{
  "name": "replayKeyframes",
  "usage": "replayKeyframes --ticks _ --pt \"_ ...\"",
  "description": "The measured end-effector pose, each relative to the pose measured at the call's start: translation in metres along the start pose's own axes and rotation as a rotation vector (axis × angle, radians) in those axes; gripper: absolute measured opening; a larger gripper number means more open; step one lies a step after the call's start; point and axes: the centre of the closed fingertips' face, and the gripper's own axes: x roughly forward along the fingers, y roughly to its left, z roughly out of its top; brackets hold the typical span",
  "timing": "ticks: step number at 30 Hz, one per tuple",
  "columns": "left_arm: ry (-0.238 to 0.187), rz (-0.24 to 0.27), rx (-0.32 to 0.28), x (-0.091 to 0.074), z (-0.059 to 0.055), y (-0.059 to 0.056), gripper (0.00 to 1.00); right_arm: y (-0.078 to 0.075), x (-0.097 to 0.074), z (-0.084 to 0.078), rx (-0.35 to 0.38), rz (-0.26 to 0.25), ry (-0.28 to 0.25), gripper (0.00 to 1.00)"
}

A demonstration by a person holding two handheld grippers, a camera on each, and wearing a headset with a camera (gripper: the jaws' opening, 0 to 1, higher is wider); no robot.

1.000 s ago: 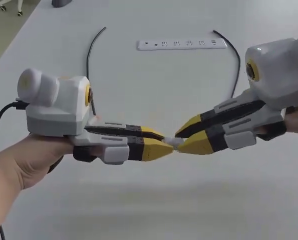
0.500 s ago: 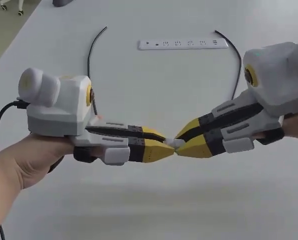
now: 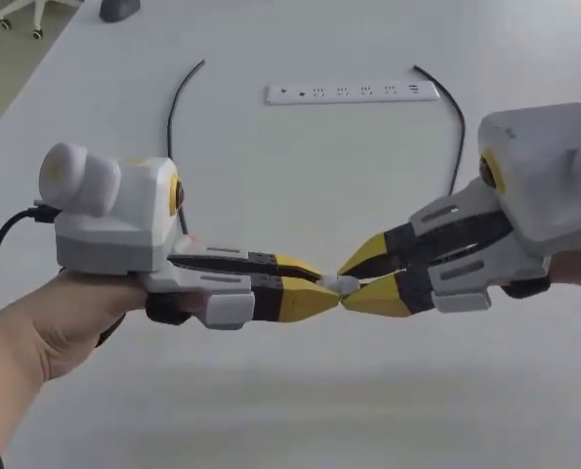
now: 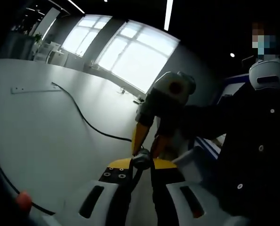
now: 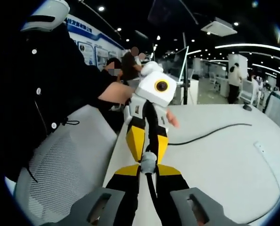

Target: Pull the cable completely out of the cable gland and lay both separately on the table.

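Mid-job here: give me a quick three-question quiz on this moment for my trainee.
1. True or false: the cable gland lies on the table, free of both tools.
2. What lies on the table beyond the tools? A) power strip B) mug C) pliers
3. Fill in: the left tool and right tool meet tip to ____.
Key: 1 false; 2 A; 3 tip.

We see matching colours on the left gripper (image 3: 327,290) and right gripper (image 3: 352,284): yellow tips, black middles, white-grey bodies. Between the tips the cable gland (image 3: 341,284) is pale grey, and its cable (image 5: 151,187) is black. Beyond the tongs, a white power strip (image 3: 352,92) lies on the off-white table (image 3: 290,401).
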Motion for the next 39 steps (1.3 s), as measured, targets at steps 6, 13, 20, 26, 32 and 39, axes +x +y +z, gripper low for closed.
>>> replayKeyframes --ticks 6,13,20,26,32,39 --pt "-0.004 0.01 0.013 0.0 0.002 0.0 0.15 -0.003 -0.01 -0.003 0.013 -0.03 0.012 0.11" --pt "0.0 0.016 0.015 -0.001 0.001 0.001 0.15 -0.006 -0.018 -0.014 0.009 -0.059 0.046 0.05" --pt "0.013 0.01 0.013 0.001 -0.001 0.0 0.15 -0.005 -0.017 -0.016 -0.039 -0.065 0.062 0.01" --pt "0.013 0.017 0.013 0.001 0.0 0.002 0.15 -0.006 -0.015 -0.017 -0.057 -0.08 0.075 0.0" --pt "0.009 0.023 0.018 0.0 0.0 0.004 0.15 -0.008 -0.017 -0.02 -0.059 -0.1 0.089 0.0" --pt "0.004 0.03 0.015 -0.004 0.001 0.007 0.15 -0.012 -0.029 -0.031 -0.03 -0.134 0.103 0.0"
